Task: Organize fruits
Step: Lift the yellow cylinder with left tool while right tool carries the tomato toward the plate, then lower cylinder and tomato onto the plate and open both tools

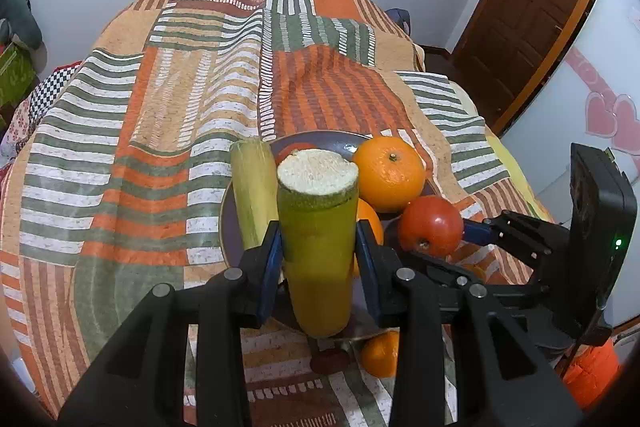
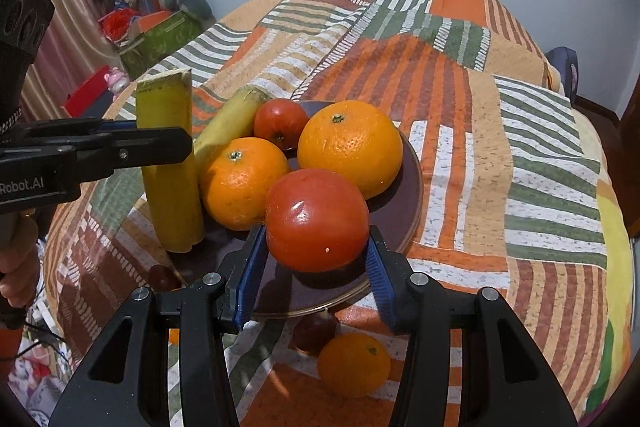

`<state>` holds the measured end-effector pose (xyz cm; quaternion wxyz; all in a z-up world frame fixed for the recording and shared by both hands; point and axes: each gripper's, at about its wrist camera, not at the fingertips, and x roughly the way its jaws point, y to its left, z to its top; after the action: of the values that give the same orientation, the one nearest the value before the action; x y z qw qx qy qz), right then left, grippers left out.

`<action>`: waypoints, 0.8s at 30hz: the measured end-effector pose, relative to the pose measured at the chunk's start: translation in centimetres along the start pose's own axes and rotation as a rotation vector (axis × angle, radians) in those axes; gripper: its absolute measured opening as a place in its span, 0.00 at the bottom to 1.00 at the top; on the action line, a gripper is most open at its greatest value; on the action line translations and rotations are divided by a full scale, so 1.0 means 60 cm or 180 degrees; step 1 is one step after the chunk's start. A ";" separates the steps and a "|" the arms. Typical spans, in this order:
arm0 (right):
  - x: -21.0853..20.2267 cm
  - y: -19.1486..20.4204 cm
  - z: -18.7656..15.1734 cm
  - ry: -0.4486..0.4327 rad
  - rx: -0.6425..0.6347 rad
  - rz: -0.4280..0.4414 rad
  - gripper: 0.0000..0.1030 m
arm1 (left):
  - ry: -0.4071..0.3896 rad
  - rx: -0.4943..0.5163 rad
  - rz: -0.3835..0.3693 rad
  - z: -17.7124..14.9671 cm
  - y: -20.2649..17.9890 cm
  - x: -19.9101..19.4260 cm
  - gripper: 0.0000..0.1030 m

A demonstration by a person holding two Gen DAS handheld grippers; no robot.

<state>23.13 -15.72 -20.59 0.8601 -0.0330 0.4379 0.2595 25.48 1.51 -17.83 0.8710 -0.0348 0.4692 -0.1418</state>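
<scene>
Left hand-held gripper (image 1: 318, 259) is clamping a cane piece (image 1: 318, 227), right hand-held gripper (image 2: 316, 267) a tomato (image 2: 317, 219); both should be lowering gently onto the plate (image 2: 404, 211) before releasing.

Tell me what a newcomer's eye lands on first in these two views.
The red tomato gripped in the right gripper over the near edge of the dark plate. Then the yellow-green cut stalk clamped upright in the left gripper, just left of the oranges on that plate.
</scene>
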 end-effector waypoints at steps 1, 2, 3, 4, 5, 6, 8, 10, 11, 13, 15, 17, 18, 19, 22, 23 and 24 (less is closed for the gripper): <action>0.003 0.001 0.000 0.0016 -0.0001 0.0002 0.44 | 0.0001 -0.0009 -0.0002 0.001 0.001 0.001 0.35; 0.006 0.001 -0.001 0.0032 0.0000 0.0005 0.44 | 0.0005 -0.0014 -0.0006 0.002 0.002 0.003 0.35; 0.009 0.001 -0.001 0.0046 0.0002 0.0009 0.44 | 0.0008 -0.0012 -0.0003 0.002 0.002 0.003 0.35; 0.011 0.002 -0.002 0.0055 -0.0001 0.0019 0.44 | 0.0007 -0.0005 0.0026 0.002 0.002 0.004 0.35; 0.012 0.003 -0.002 0.0063 -0.0007 0.0026 0.44 | -0.0002 0.0007 0.0089 0.002 0.003 0.004 0.36; 0.014 0.004 -0.001 0.0074 -0.0013 0.0031 0.44 | 0.0000 0.0023 0.0139 0.002 0.003 0.006 0.36; 0.015 0.005 0.000 0.0091 -0.0018 0.0035 0.45 | 0.0019 0.0012 0.0173 0.000 0.007 0.008 0.36; 0.016 0.006 0.001 0.0105 -0.0029 0.0023 0.45 | 0.0047 -0.0031 0.0143 -0.001 0.013 0.011 0.37; 0.016 0.007 0.000 0.0106 -0.0035 0.0016 0.45 | 0.0049 -0.0039 0.0132 -0.002 0.015 0.011 0.37; 0.015 0.007 0.000 0.0121 -0.0037 0.0009 0.45 | 0.0056 -0.0025 0.0142 -0.003 0.014 0.009 0.38; 0.012 0.005 0.002 0.0111 -0.0016 0.0005 0.46 | 0.0051 0.0002 0.0161 -0.005 0.010 0.005 0.38; 0.005 0.003 0.004 0.0074 -0.0002 0.0002 0.50 | 0.0037 0.0017 0.0174 -0.007 0.007 -0.001 0.40; -0.001 0.002 0.006 0.0042 0.0003 -0.0012 0.51 | 0.0029 0.0017 0.0175 -0.008 0.005 -0.004 0.42; -0.005 0.002 0.007 0.0019 0.0004 -0.0023 0.51 | 0.0020 0.0021 0.0174 -0.009 0.004 -0.008 0.42; -0.025 -0.001 0.008 -0.0057 0.0009 -0.0073 0.51 | -0.0013 0.0034 0.0174 -0.013 -0.001 -0.023 0.44; -0.033 -0.002 0.007 -0.0085 0.0014 -0.0088 0.51 | -0.0025 0.0038 0.0176 -0.016 -0.003 -0.030 0.44; -0.041 -0.003 0.007 -0.0113 0.0017 -0.0102 0.51 | -0.0031 0.0041 0.0174 -0.018 -0.005 -0.036 0.45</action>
<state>22.37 -16.76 -18.47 0.8719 -0.0331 0.4227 0.2450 23.38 1.88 -16.65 0.8770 -0.0170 0.4648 -0.1208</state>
